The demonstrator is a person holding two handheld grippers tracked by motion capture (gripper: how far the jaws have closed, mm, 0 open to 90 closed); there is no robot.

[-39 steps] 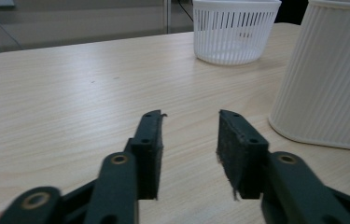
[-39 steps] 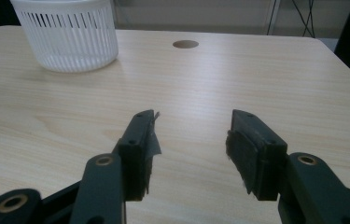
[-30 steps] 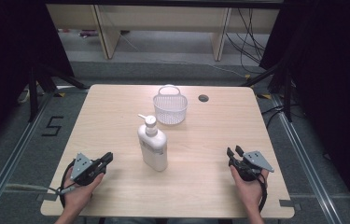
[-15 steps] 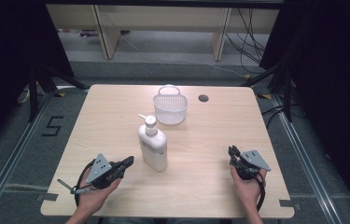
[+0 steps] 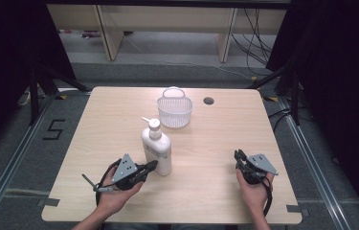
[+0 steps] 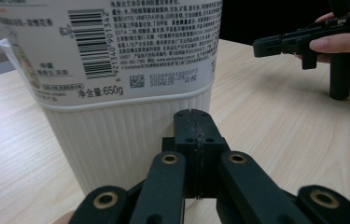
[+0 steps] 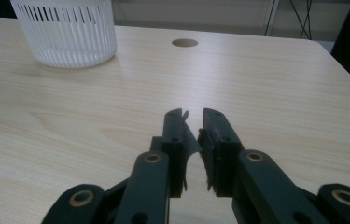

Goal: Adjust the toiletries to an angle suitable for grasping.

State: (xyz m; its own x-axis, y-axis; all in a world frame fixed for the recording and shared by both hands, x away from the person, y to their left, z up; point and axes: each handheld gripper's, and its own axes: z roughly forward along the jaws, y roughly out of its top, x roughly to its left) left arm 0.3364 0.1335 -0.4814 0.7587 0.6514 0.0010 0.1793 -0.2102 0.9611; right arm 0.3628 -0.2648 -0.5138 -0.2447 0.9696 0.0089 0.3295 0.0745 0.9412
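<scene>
Standing upright near the middle of the table (image 5: 95,143), a white pump bottle (image 5: 157,149) sits just in front of a white slotted basket (image 5: 174,111), which rests farther back beside a round hole (image 5: 208,100) in the tabletop. At the near left, the left gripper (image 5: 152,166) lies level in the person's left hand (image 5: 115,196), its tips right at the bottle's lower near side; whether they touch it cannot be told. In the left gripper view its jaws are clenched together with nothing between them, pointed at the bottle's ribbed base (image 6: 116,135) below the printed label (image 6: 116,46). At the near right, well apart from the bottle, the right gripper (image 5: 238,157) rests in the right hand (image 5: 253,191), aimed at the far edge. Its jaws have just been closing; a narrow gap remains between the worn pads, which grasp nothing.
</scene>
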